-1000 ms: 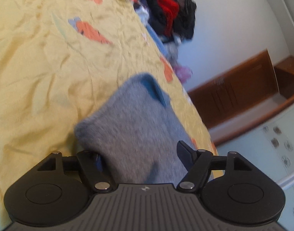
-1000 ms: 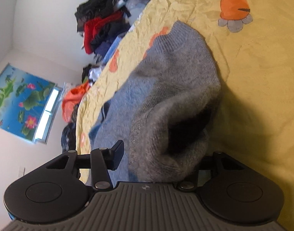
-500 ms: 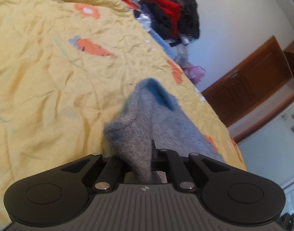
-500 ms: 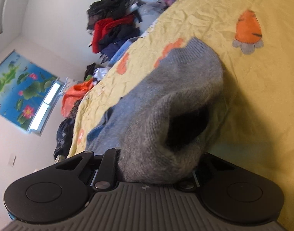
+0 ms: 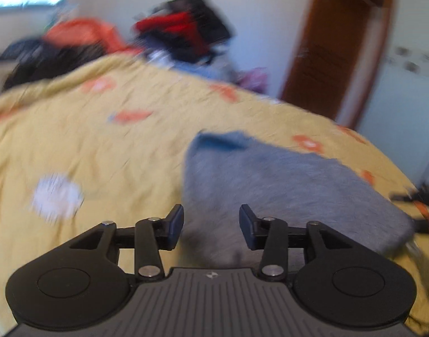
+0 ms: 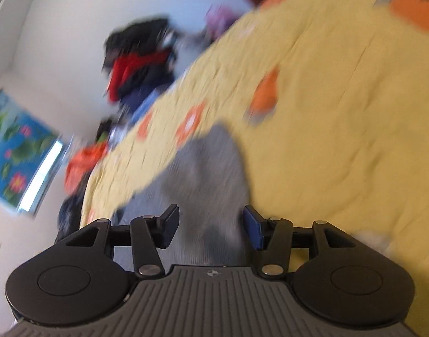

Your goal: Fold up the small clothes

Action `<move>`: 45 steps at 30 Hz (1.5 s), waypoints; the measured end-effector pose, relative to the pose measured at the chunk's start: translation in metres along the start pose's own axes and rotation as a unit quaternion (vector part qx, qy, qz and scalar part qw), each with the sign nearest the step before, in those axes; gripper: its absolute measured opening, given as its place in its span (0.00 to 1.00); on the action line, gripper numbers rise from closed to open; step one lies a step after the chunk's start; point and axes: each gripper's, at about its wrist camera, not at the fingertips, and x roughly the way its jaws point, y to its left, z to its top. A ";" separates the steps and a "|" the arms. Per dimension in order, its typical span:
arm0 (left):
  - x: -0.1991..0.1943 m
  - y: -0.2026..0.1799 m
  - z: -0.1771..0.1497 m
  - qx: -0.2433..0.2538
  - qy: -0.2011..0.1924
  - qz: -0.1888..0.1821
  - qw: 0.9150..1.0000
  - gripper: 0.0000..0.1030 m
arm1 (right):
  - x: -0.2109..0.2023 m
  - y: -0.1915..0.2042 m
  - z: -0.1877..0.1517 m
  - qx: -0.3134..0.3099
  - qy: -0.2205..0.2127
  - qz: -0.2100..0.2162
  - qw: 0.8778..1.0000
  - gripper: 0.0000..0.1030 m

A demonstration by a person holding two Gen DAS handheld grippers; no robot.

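Note:
A small grey knitted garment [image 5: 284,179] with a blue inner edge lies flat on the yellow bedspread [image 5: 102,140]. My left gripper [image 5: 211,226] hovers open over its near left part, nothing between the fingers. In the right wrist view the same grey garment [image 6: 203,174] stretches away from my right gripper [image 6: 211,226], which is also open with the cloth lying below its fingers. Both views are motion-blurred. The other gripper shows as a dark shape [image 5: 422,196] at the right edge of the left wrist view.
A pile of red, black and orange clothes [image 5: 180,36] sits at the far side of the bed. A brown wooden door [image 5: 335,56] stands at the back right. The yellow bedspread [image 6: 340,112] with orange prints spreads wide on the right.
Both grippers were shut on the grey garment half a second ago; they have now opened and let it go. The garment lies flatter on the bed and both cameras have swung.

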 end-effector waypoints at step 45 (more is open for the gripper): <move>0.182 -0.060 0.036 0.095 0.071 0.035 0.992 0.82 | 0.133 0.123 -0.014 -0.290 0.027 -0.052 0.955 0.90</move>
